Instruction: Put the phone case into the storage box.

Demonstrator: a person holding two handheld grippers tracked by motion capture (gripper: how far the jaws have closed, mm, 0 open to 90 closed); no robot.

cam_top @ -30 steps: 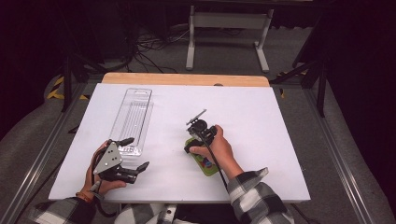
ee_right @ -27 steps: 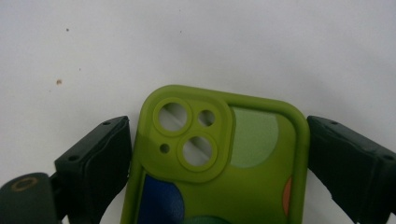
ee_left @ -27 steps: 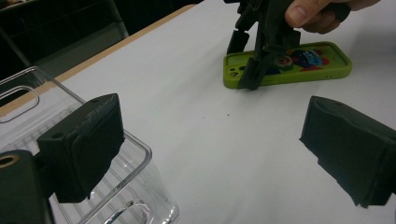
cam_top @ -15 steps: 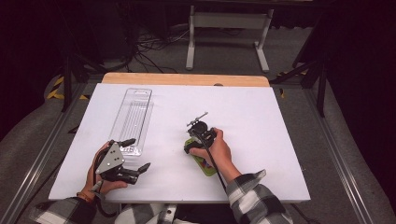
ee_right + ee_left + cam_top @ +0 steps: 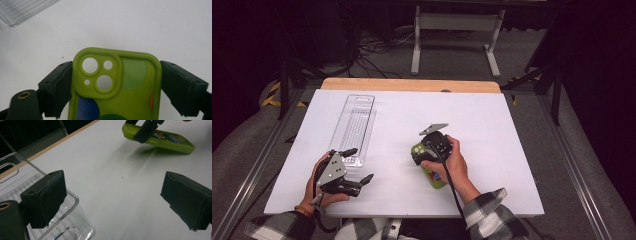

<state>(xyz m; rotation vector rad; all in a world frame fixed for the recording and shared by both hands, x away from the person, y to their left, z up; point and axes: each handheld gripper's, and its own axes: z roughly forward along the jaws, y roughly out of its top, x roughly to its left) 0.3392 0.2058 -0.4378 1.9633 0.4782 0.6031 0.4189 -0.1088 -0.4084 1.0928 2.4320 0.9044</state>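
Observation:
A lime-green phone case [image 5: 435,178] lies at the table's middle, camera cut-outs toward its far end. My right gripper [image 5: 418,154] grips that end. In the right gripper view both pads press the case [image 5: 132,75] by its long sides, so my right gripper [image 5: 116,83] is shut on it; its jaws have just been closing. In the left gripper view the case [image 5: 165,140] tilts, its gripped end off the table under the right gripper [image 5: 146,130]. My left gripper [image 5: 360,165] rests at the front left, open and holding nothing [image 5: 112,200].
A long clear plastic tray [image 5: 354,125] lies at the left, its near corner beside the left jaw [image 5: 72,220]. The white table top [image 5: 502,125] has a wooden strip [image 5: 412,85] along the far edge. Metal rails run down both sides.
My right hand has risen slightly and shifted right, tipping up the gripped end of the phone case. The left hand has stayed where it was.

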